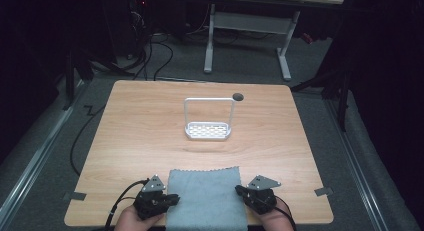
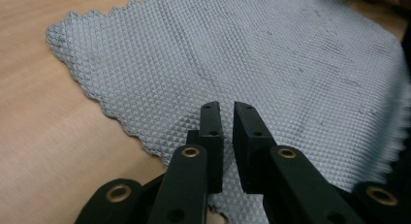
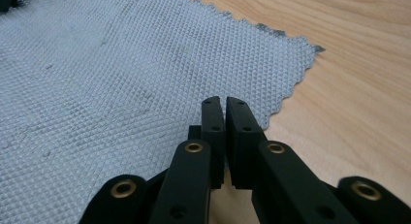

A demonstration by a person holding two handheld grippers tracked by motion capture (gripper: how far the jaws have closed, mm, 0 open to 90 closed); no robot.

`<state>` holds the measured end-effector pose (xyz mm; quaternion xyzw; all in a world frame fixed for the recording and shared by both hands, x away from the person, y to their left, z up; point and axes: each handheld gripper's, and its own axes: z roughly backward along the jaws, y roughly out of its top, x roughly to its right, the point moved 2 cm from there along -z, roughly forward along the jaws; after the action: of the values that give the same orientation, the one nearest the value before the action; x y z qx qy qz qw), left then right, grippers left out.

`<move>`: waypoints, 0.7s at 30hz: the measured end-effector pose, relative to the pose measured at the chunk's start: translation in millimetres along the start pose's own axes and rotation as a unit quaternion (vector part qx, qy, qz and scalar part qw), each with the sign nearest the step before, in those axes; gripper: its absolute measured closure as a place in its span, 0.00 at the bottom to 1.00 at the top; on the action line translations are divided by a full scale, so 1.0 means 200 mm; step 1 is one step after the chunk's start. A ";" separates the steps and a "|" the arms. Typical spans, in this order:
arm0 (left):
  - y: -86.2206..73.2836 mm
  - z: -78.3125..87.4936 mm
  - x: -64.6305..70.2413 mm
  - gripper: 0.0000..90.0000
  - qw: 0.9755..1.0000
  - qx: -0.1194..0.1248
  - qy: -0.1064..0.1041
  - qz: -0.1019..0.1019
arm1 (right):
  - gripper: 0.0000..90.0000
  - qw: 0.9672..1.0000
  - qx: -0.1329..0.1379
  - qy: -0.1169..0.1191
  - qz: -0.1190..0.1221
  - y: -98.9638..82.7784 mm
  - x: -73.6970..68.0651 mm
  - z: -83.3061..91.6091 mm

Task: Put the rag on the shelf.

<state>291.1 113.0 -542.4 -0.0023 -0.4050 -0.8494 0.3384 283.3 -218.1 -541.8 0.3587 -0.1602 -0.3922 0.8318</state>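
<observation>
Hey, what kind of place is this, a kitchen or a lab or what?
Probably a lab or recording workspace: a bare light wooden table on grey carpet, black cables trailing across the floor, and a white-legged desk frame behind, in a dark room.

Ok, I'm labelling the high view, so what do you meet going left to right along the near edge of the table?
left gripper → grey cloth → right gripper, all on the table.

no readable text, labels, brands, numbers or signs on anything
</observation>
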 end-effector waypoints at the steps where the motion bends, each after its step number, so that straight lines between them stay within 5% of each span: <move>1: 0.00 0.00 0.00 0.91 1.000 0.001 0.003 0.000 | 0.92 1.000 0.005 0.003 -0.002 -0.01 0.00 0.01; 4: 0.03 0.02 -0.04 0.86 0.999 0.026 0.020 0.002 | 0.87 1.000 0.025 0.015 -0.010 0.00 0.00 0.02; 9: 0.09 0.03 -0.16 0.73 0.995 0.061 0.080 0.029 | 0.77 0.998 0.051 0.000 -0.037 0.00 0.06 0.06; 16: 0.17 -0.08 -0.23 0.61 0.990 0.042 0.123 0.045 | 0.72 0.996 0.064 -0.029 -0.051 0.00 0.12 0.07; 21: 0.20 -0.12 -0.19 0.73 0.986 0.033 0.161 0.030 | 0.68 0.996 0.069 -0.037 -0.043 -0.01 0.12 0.08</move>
<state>348.6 100.8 -541.7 0.1328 -0.3726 -0.8144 0.4245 289.1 -244.6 -531.7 0.4072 -0.2024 -0.4284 0.7808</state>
